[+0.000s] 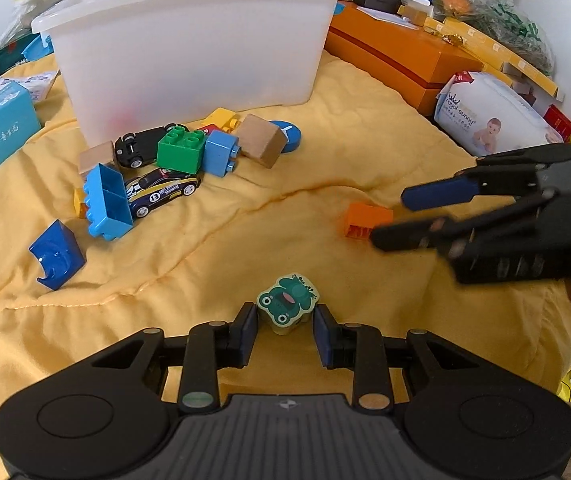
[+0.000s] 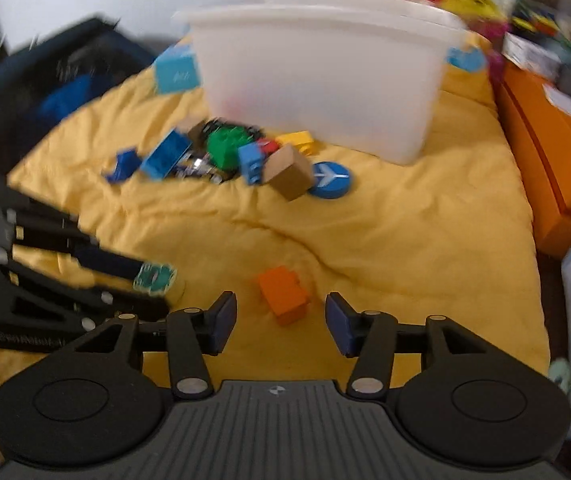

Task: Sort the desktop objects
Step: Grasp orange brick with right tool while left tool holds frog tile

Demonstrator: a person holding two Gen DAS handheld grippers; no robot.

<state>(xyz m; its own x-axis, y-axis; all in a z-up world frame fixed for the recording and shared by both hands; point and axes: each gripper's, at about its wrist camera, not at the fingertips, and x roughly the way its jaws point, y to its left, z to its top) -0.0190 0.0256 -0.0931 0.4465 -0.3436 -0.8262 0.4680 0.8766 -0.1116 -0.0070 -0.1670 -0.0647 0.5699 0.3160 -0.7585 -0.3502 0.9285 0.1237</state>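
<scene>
A green frog block (image 1: 287, 302) sits between the pads of my left gripper (image 1: 287, 320), which is shut on it above the yellow cloth (image 1: 213, 248). The right wrist view shows the same frog block (image 2: 155, 278) at the left gripper's tip (image 2: 157, 288). An orange brick (image 2: 283, 294) lies on the cloth between the fingers of my right gripper (image 2: 280, 308), which stands open with neither pad touching it. In the left wrist view the right gripper (image 1: 390, 220) reaches in from the right beside the orange brick (image 1: 367, 220).
A white bin (image 1: 189, 40) stands at the back. In front of it lies a heap with a green brick (image 1: 181, 150), a toy car (image 1: 161, 192), a wooden cube (image 1: 263, 146) and a blue disc (image 1: 287, 136). An orange box (image 1: 405, 52) and a wipes pack (image 1: 489, 120) line the right.
</scene>
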